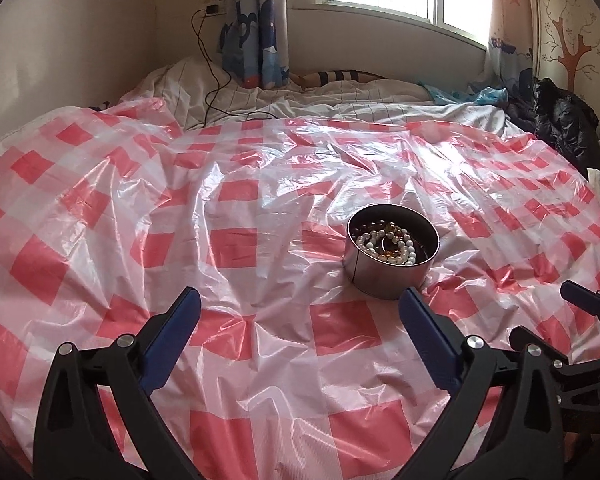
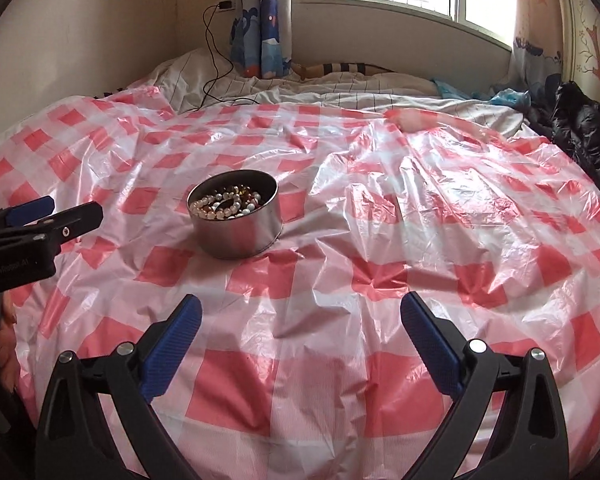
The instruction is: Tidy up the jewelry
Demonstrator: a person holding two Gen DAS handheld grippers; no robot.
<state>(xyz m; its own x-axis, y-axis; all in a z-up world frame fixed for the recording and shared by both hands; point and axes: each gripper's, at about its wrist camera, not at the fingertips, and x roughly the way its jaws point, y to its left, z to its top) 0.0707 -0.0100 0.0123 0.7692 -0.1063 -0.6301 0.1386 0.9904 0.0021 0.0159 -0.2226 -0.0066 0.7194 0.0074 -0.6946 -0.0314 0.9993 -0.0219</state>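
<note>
Left wrist view: your left gripper (image 1: 300,312) has its jaws wide apart, nothing between them.
Right wrist view: your right gripper (image 2: 300,316) is also wide open and empty.
Tin (image 1: 388,268): stands upright on the checked sheet (image 1: 180,240), just ahead of your grippers.
Jewelry (image 1: 390,245): beads lie inside the tin.

Red-and-white checked plastic sheet (image 1: 228,240), silver tin (image 1: 384,276) of white pearl beads (image 1: 380,242), blue gripper pads (image 1: 172,336).
</note>
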